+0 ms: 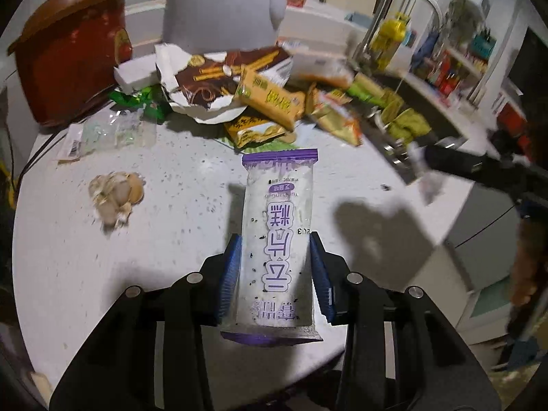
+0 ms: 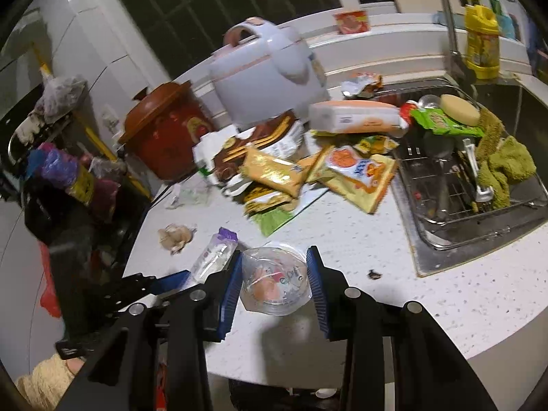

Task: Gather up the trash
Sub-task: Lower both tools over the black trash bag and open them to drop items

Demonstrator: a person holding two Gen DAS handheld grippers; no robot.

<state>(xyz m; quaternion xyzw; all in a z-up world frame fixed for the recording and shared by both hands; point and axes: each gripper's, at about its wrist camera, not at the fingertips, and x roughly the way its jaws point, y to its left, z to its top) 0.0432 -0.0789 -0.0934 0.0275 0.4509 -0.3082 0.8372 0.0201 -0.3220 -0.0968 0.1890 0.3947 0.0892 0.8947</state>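
The white counter is messy. A heap of snack wrappers lies near its back edge, in front of a red pot and a white rice cooker. The sink sits to the right. The left gripper pinches a purple-and-white wrapper near the front edge. The right gripper pinches a clear plastic cup.

Each hand-held gripper is black with blue ribbed pads and silver screws.
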